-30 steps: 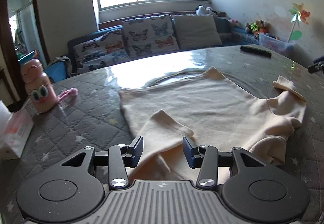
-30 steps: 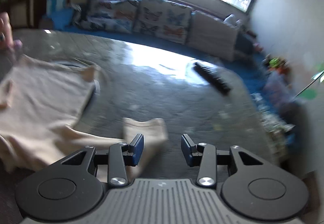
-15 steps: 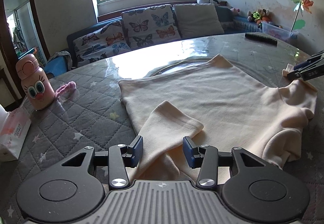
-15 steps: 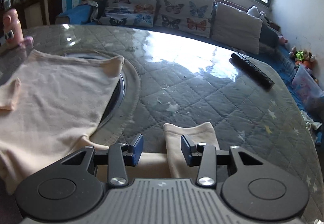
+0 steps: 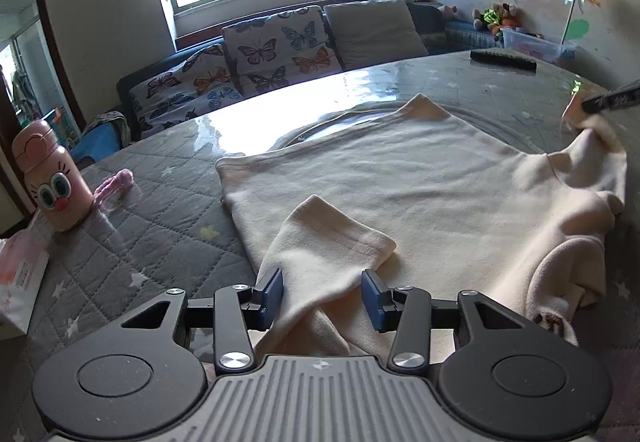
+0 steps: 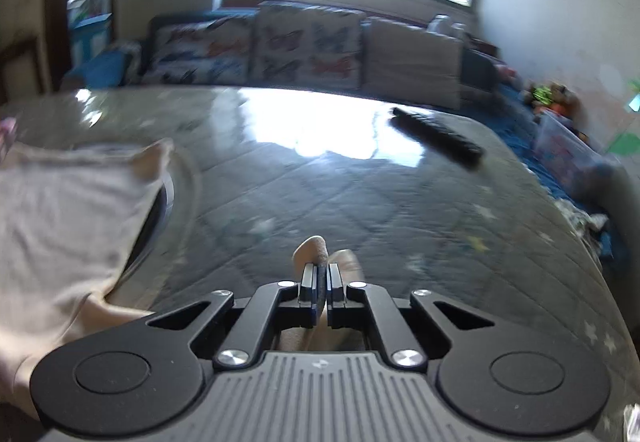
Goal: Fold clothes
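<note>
I'm seeing my left gripper [image 5: 322, 294] hanging with its jaws wide apart, straddling the near sleeve [image 5: 328, 246] of the cream shirt [image 5: 400, 178], which is lying spread on the quilted table [image 5: 160, 210]. My right gripper [image 6: 321, 282] is pinching the other sleeve [image 6: 316, 250], jaws pressed together on the cloth, lifting it off the table's right side.

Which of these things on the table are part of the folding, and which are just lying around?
Part of the job:
- cream shirt
- its sleeve, pinched in the right gripper
- other sleeve, between the open left gripper

Just lying about:
- pink bottle
- black remote
- tissue pack
- pink cord
</note>
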Motion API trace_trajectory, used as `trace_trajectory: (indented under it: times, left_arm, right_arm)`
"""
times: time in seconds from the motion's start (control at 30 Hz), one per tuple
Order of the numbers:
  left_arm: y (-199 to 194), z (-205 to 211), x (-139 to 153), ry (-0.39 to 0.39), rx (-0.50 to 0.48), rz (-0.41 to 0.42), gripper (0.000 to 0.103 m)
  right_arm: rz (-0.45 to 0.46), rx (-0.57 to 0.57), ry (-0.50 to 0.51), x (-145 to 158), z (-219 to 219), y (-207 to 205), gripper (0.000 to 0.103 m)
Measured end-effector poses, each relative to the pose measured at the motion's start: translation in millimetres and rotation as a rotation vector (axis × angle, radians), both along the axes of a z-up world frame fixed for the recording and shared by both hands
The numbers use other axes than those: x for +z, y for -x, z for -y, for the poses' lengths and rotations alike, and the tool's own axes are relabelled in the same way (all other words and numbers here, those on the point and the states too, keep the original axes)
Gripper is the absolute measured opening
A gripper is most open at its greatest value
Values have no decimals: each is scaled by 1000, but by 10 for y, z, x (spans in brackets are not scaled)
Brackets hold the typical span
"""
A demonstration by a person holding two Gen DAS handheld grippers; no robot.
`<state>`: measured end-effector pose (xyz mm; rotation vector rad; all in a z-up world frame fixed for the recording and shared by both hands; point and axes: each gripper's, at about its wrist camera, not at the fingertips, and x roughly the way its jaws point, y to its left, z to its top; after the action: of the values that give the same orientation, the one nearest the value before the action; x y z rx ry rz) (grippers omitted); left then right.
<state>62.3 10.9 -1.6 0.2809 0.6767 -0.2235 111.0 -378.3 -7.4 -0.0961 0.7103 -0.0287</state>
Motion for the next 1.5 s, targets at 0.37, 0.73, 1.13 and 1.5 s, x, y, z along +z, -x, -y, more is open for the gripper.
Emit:
trace_trajectory:
  times: [0.37,0.73,1.13,1.5]
  left_arm:
    - [-34,-205,121,50,78,59,14]
    - [167,-1017,325,160,389,127,12]
    - [264,-1487,69,134,600,60,17]
    - [560,-1006,181,111,374,62,34]
  right_arm:
    - [17,-189,-108,-81,601,255,3]
    - [-5,-234,-142,-233,686,242,3]
    - [-16,-238,-114,-224,661,232,14]
    - [22,-146,-88,-84,493,230,25]
